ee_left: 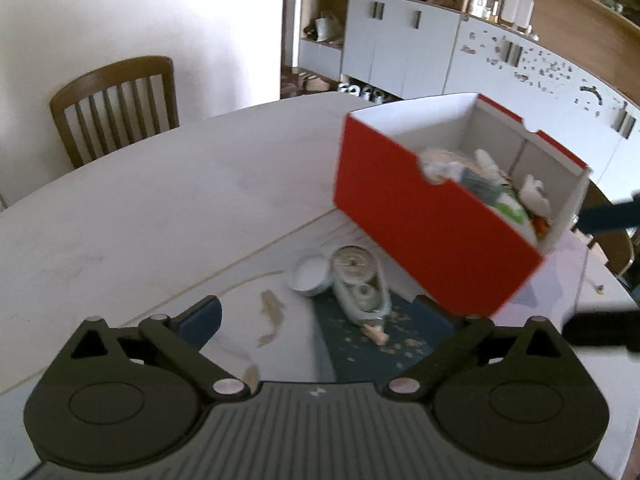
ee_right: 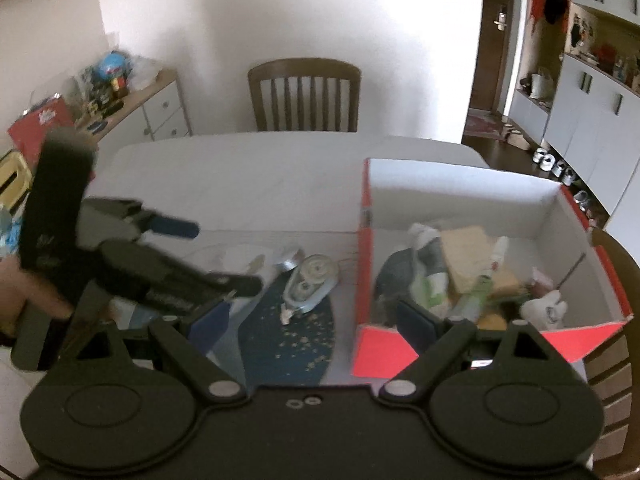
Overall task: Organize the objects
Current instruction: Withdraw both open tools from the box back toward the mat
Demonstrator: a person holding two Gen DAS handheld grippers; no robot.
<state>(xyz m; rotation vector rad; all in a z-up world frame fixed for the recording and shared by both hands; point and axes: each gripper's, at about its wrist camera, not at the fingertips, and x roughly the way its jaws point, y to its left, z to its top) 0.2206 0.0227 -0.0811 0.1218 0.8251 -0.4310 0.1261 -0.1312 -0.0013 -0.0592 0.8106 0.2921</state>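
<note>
A red cardboard box [ee_left: 420,236] [ee_right: 400,350] with white inside stands on the table, holding several small items [ee_right: 468,276]. A clear correction-tape dispenser [ee_left: 360,284] [ee_right: 308,284] lies on a dark blue mat [ee_left: 380,344] [ee_right: 288,340], beside a small round white lid [ee_left: 310,274] [ee_right: 290,260]. My left gripper [ee_left: 320,320] is open, just short of the dispenser; it also shows at the left of the right wrist view [ee_right: 216,256]. My right gripper [ee_right: 316,324] is open, its right finger by the box's near wall.
A wooden chair [ee_left: 116,104] [ee_right: 304,96] stands at the table's far side. White cabinets [ee_left: 400,48] line the right wall. A sideboard [ee_right: 132,112] with clutter stands at the left. A second chair [ee_right: 616,360] sits right of the box.
</note>
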